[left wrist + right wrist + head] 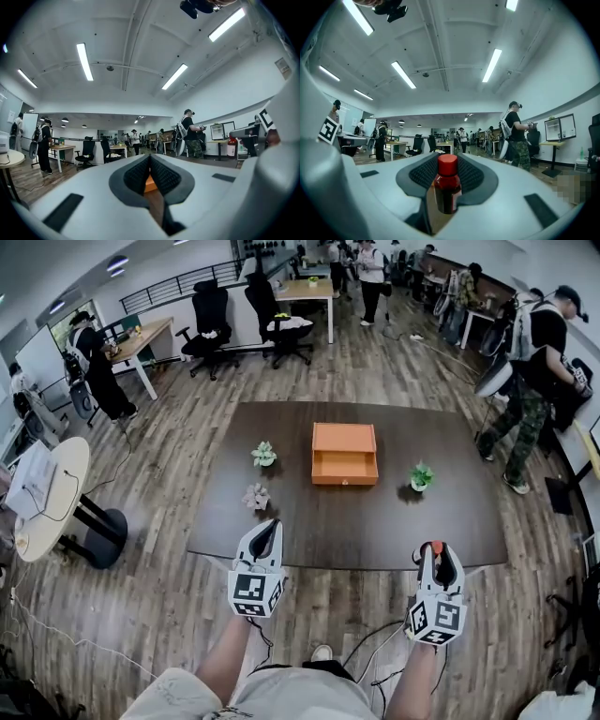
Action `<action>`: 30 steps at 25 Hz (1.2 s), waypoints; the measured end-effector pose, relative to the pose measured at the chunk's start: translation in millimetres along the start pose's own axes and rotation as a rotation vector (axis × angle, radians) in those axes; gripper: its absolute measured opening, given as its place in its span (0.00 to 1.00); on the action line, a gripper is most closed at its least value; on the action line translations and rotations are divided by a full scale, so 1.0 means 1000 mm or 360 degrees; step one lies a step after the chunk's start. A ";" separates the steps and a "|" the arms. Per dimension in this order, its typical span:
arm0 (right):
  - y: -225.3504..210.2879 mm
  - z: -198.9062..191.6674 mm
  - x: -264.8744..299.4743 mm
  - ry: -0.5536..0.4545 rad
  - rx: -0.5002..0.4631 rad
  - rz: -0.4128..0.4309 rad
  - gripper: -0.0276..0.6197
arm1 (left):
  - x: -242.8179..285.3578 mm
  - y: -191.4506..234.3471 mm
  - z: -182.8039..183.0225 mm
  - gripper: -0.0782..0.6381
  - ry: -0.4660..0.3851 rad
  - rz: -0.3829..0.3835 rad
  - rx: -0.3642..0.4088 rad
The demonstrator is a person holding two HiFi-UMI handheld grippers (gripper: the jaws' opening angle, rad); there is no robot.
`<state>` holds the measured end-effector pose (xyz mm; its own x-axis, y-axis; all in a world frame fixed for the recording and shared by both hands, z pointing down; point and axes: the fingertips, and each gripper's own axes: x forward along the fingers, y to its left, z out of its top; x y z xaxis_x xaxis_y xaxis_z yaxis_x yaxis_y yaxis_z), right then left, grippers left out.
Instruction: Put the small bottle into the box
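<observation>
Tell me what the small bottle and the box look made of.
The small bottle: dark red, translucent glass or plastic, with glossy highlights. Its red cap looks like matte plastic. The box: orange, flat matte faces, possibly painted wood or board; can't tell which.

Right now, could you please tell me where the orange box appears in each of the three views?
Head view: the orange box sits centre-picture on the dark table.
Left gripper view: low centre, an orange sliver of it shows through the gap between the jaws.
Right gripper view: not in it; the small bottle stands between the jaws there.
Shared landmark: the person in camouflage trousers, right of centre in all three.
</observation>
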<state>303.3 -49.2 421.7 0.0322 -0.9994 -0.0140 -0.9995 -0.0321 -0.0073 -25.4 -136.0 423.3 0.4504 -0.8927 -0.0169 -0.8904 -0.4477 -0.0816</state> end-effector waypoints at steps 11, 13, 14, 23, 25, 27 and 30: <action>-0.002 -0.005 0.065 -0.0001 -0.0009 0.0101 0.24 | 0.052 0.011 -0.008 0.11 0.0002 0.0061 -0.0015; 0.001 -0.008 0.081 0.0004 -0.0022 0.0111 0.24 | 0.065 0.017 -0.012 0.11 -0.0004 0.0062 -0.0022; 0.002 -0.009 0.090 0.0005 -0.0029 0.0115 0.24 | 0.072 0.021 -0.015 0.11 -0.0009 0.0062 -0.0026; 0.016 0.008 0.202 -0.0040 -0.0096 0.0117 0.24 | 0.174 0.080 -0.015 0.11 -0.0088 0.0065 -0.0017; 0.022 0.018 0.228 -0.0062 -0.0109 0.0116 0.24 | 0.197 0.097 -0.006 0.11 -0.0116 0.0055 -0.0011; 0.030 0.026 0.252 -0.0085 -0.0121 0.0123 0.24 | 0.216 0.112 0.000 0.11 -0.0137 0.0051 -0.0001; 0.038 0.032 0.278 -0.0101 -0.0139 0.0131 0.24 | 0.237 0.128 0.005 0.11 -0.0162 0.0045 -0.0002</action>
<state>275.0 -327.9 385.1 -0.0522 -0.9959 -0.0742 -0.9955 0.0460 0.0833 -32.3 -404.5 404.2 0.4294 -0.8951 -0.1202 -0.9029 -0.4226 -0.0782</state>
